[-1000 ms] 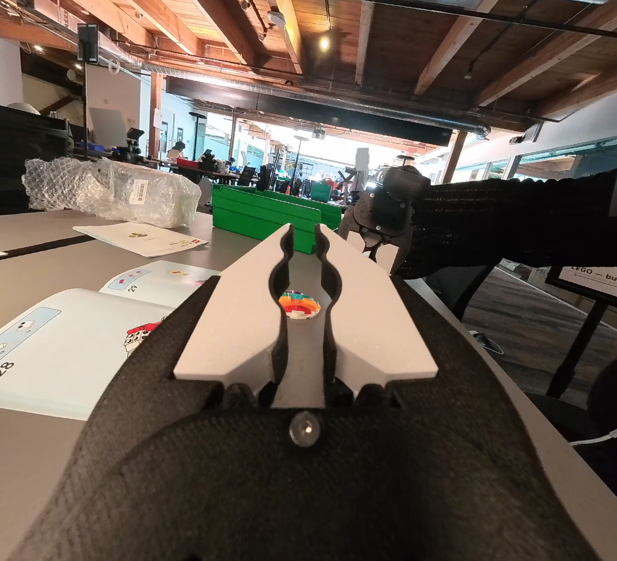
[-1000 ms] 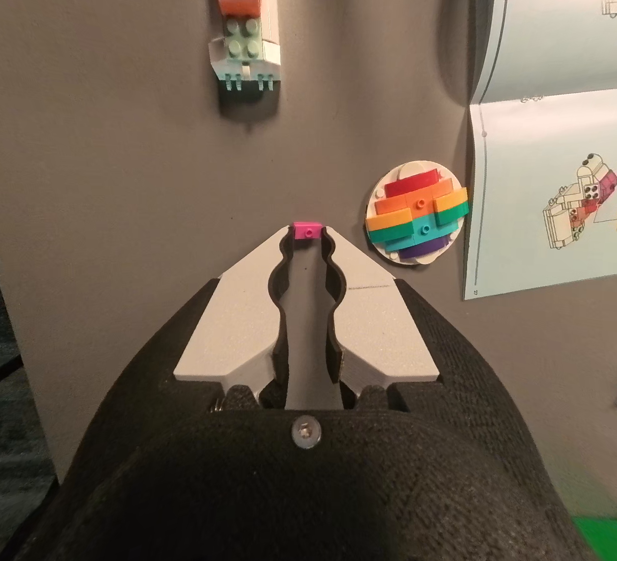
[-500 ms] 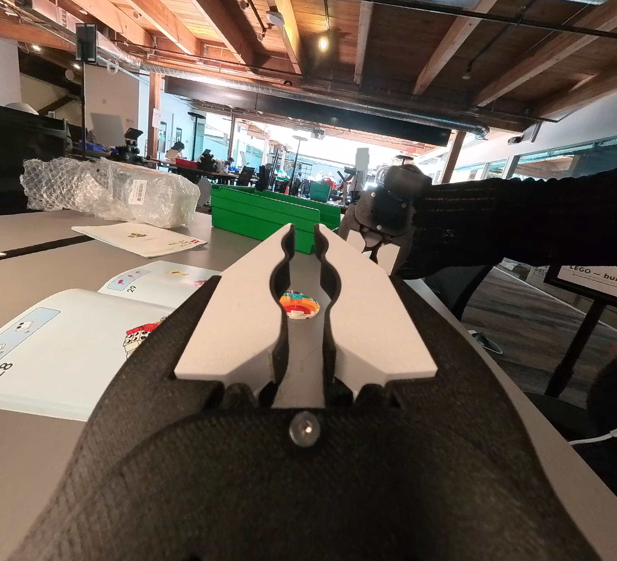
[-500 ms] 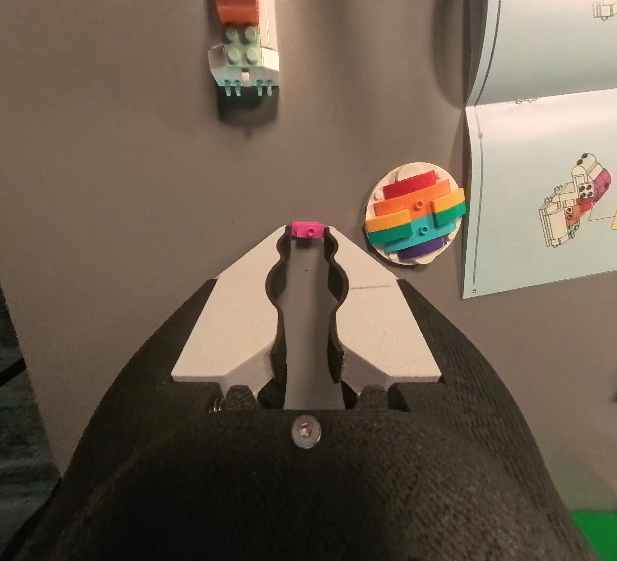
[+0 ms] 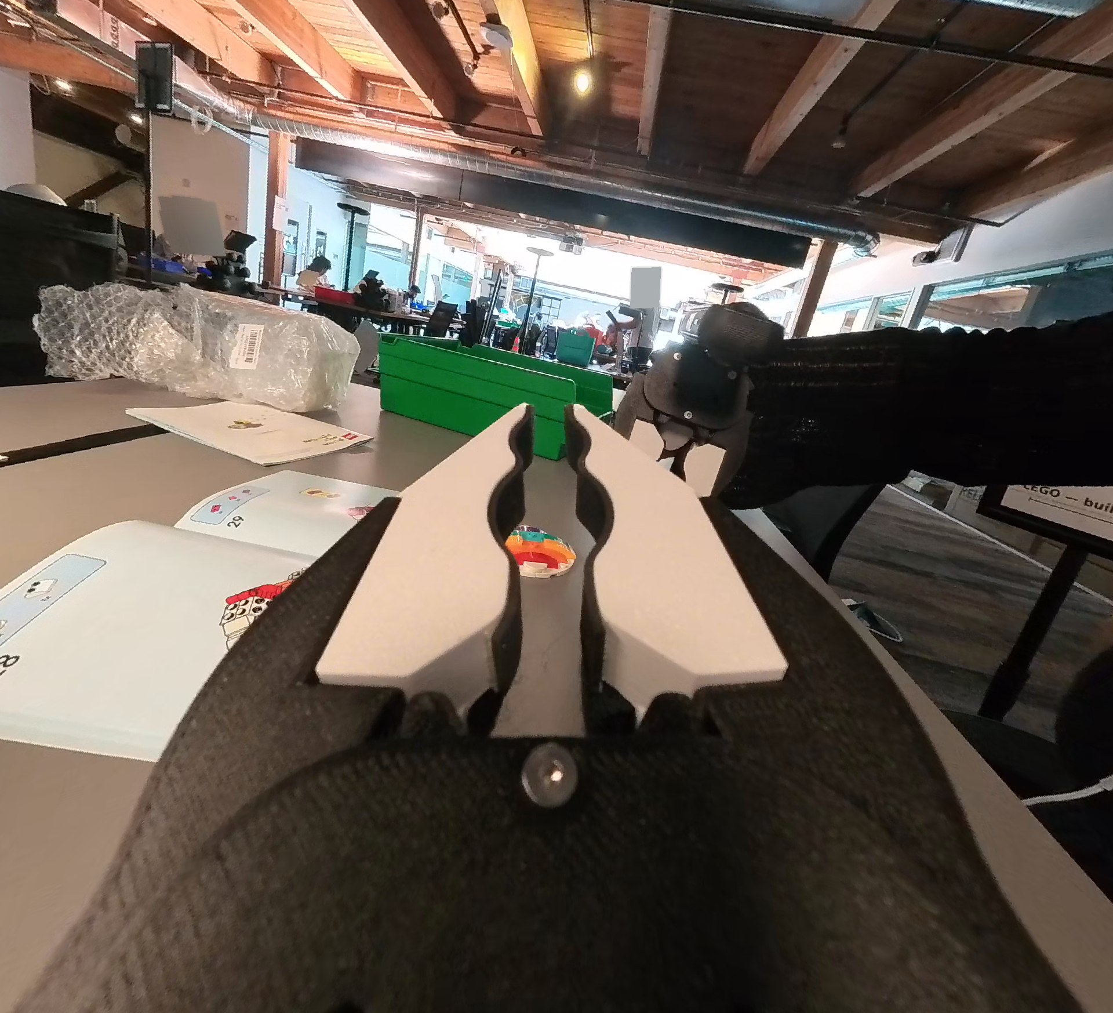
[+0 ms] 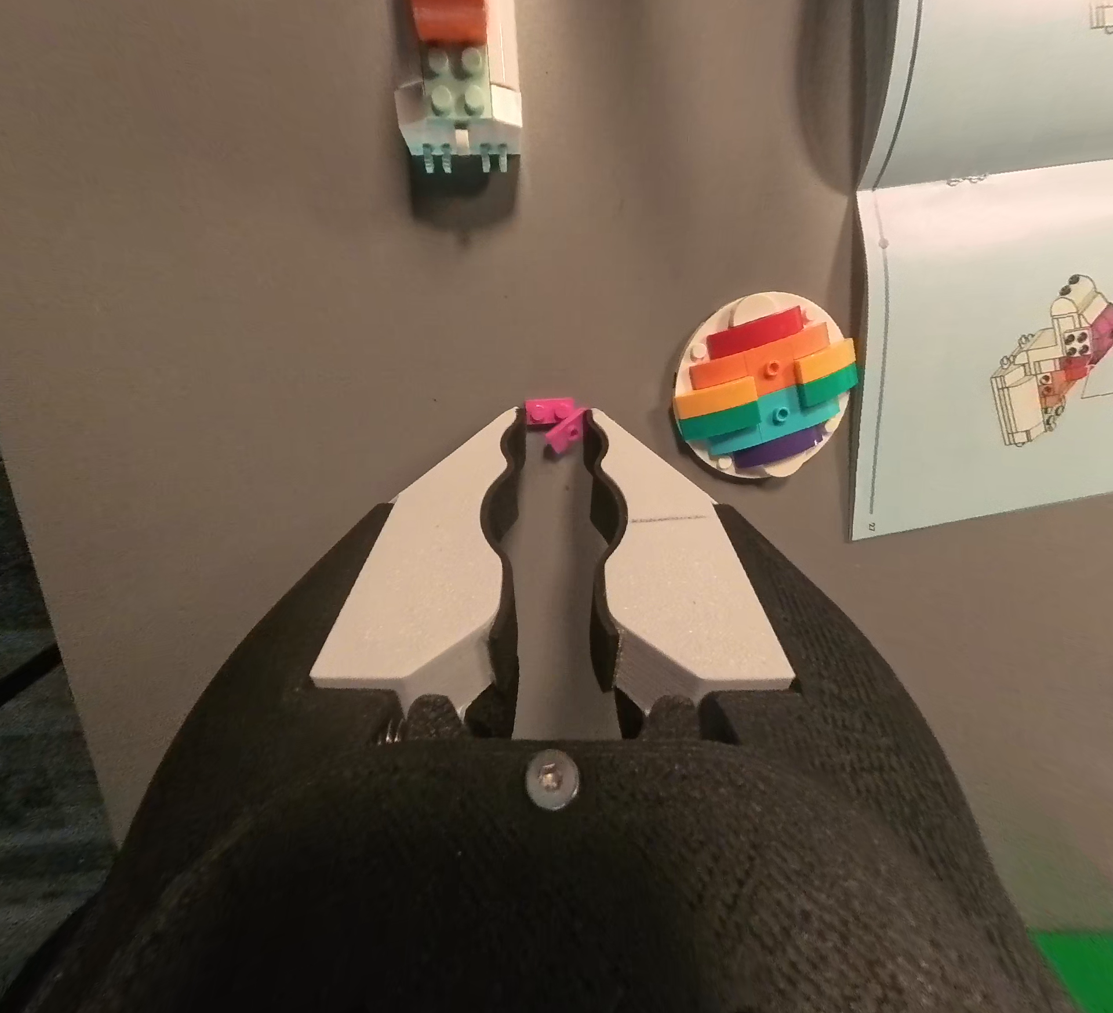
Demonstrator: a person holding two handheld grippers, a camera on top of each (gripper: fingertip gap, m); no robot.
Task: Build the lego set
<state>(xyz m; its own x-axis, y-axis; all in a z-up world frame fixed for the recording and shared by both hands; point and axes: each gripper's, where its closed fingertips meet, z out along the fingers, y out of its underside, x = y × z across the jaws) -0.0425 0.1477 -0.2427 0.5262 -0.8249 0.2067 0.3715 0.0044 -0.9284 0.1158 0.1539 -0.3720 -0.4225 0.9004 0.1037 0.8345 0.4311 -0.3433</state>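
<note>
In the right wrist view my right gripper (image 6: 555,415) points down at the grey table. Two small pink plates lie at its tips: one flat (image 6: 542,412), one tilted (image 6: 567,432) against the right finger. The jaws stand a little wider than the flat plate. A round white disc with rainbow bricks (image 6: 765,387) lies to the right. An orange, white and pale green model (image 6: 458,62) lies farther ahead. My left gripper (image 5: 549,412) hovers low over the table, empty, jaws a narrow gap apart. The disc (image 5: 539,556) shows between its fingers, and the right gripper (image 5: 680,454) beyond.
An open instruction booklet (image 6: 988,321) lies right of the disc and also shows in the left wrist view (image 5: 120,622). Green bins (image 5: 482,393), a bubble-wrap bundle (image 5: 193,345) and a leaflet (image 5: 253,433) sit farther back. The table edge (image 5: 843,610) runs along the right. The left gripper's tips are roughly 20 cm from the right gripper's.
The right jaws have widened a little. The single pink piece pinched at the tips now shows as two plates, one tilted. The left gripper has not moved.
</note>
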